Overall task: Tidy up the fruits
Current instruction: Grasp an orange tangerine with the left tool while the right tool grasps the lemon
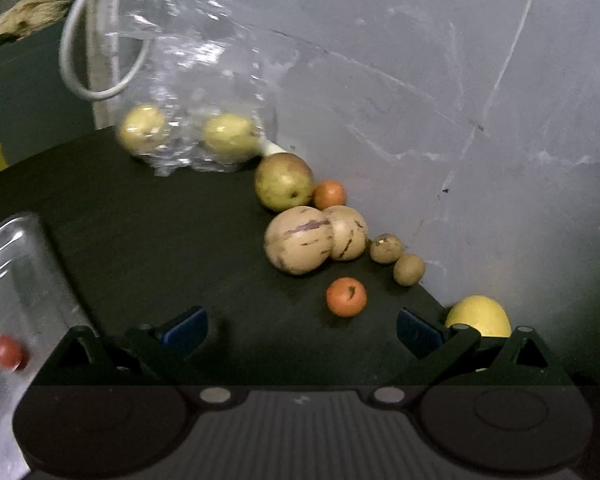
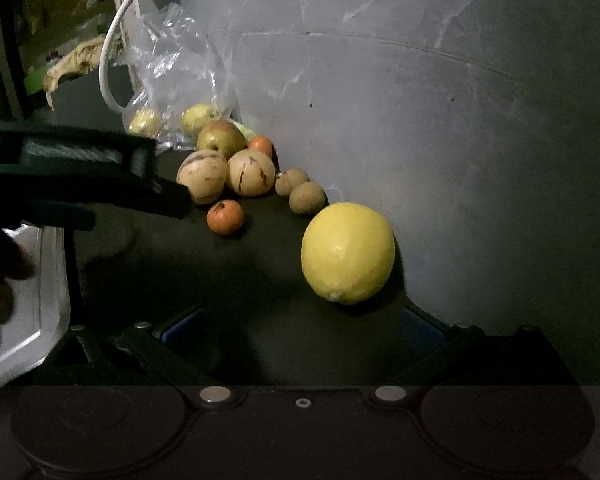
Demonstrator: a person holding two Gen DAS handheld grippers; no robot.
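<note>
Showing no readable writing: lemon (image 2: 347,253), 2 tangerines (image 1: 346,297), tray (image 1: 16,272).

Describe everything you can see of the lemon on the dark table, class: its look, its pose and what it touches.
The lemon is large, bright yellow and oval, with finely dimpled, slightly glossy peel that looks whole. It lies on the dark table close to the grey wall, its small nub end pointing down toward the camera. It sits apart from the other fruit. The open right gripper is just before it, not touching. In the left wrist view, only its top shows.
</note>
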